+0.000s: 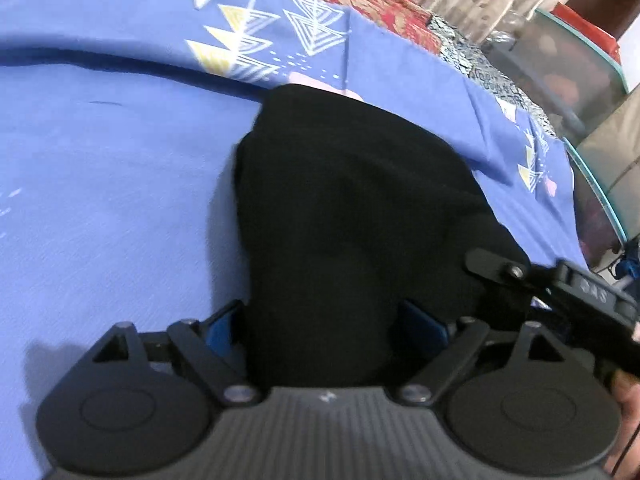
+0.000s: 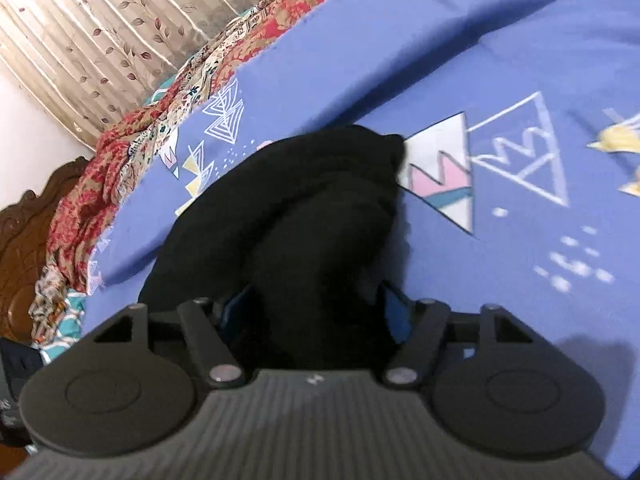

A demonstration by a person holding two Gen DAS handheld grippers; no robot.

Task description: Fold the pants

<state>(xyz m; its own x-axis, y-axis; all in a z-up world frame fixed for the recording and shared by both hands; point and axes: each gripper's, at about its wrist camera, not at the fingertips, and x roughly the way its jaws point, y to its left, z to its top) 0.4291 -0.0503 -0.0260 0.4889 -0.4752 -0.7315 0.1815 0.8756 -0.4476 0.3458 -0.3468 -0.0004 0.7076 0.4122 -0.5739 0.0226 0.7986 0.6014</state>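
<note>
Your black pants (image 1: 352,216) lie bunched on the blue bed sheet (image 1: 100,200). Both the left gripper (image 1: 324,328) and right gripper (image 2: 316,312) have fingers spread wide with cloth between them, apparently not clamped. Let go cleanly, then flatten the fold. The clear storage bin (image 1: 560,68) beside the bed holds indistinct items.
</note>
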